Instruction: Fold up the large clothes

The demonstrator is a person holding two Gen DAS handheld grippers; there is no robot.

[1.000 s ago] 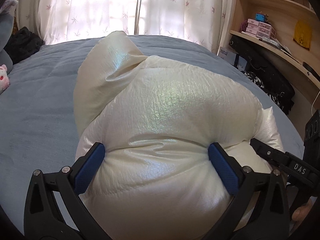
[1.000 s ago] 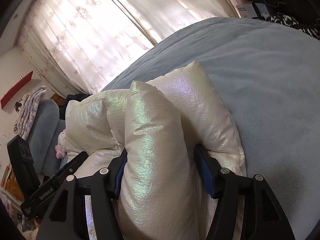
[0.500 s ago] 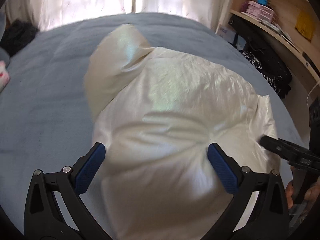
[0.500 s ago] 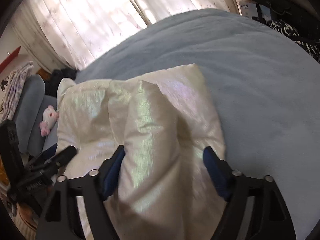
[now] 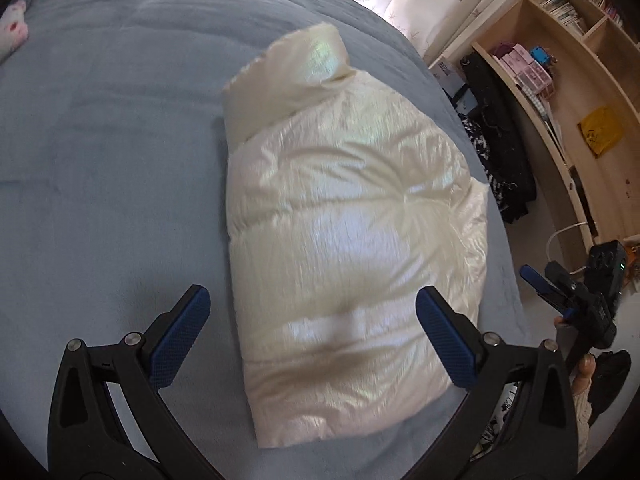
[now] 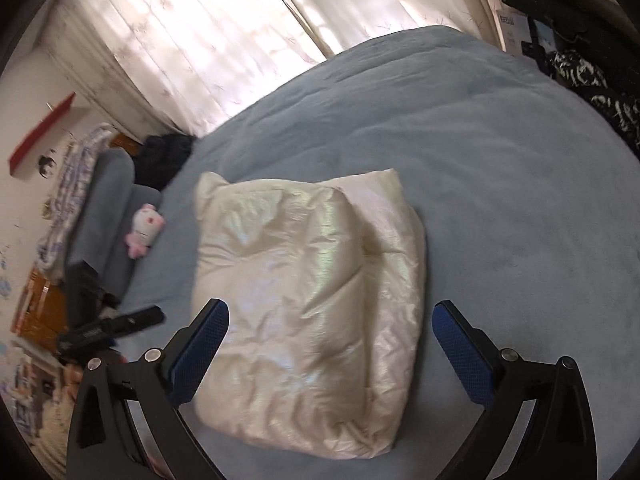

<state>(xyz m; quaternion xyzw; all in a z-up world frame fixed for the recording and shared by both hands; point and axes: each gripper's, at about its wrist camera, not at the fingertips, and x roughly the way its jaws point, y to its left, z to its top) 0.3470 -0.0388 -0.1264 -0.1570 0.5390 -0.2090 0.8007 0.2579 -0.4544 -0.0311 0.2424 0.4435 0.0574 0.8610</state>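
A shiny cream puffer jacket [image 5: 344, 216] lies folded into a thick bundle on the blue-grey bed [image 5: 100, 152]. It also shows in the right wrist view [image 6: 308, 288]. My left gripper [image 5: 312, 332] is open and empty, raised above the bundle's near end. My right gripper [image 6: 332, 344] is open and empty, also above the bundle's near end. The right gripper shows at the right edge of the left wrist view [image 5: 568, 296]. The left gripper shows at the left of the right wrist view [image 6: 108, 328].
A pink and white plush toy [image 6: 144, 228] lies by a grey pillow [image 6: 108, 216] at the bed's head. Wooden shelves [image 5: 568, 92] and dark bags [image 5: 496, 128] stand beside the bed. Curtains [image 6: 224, 28] hang behind the bed.
Both grippers opened, let go of the jacket and pulled back and up. The bundle settled flat on the bed.
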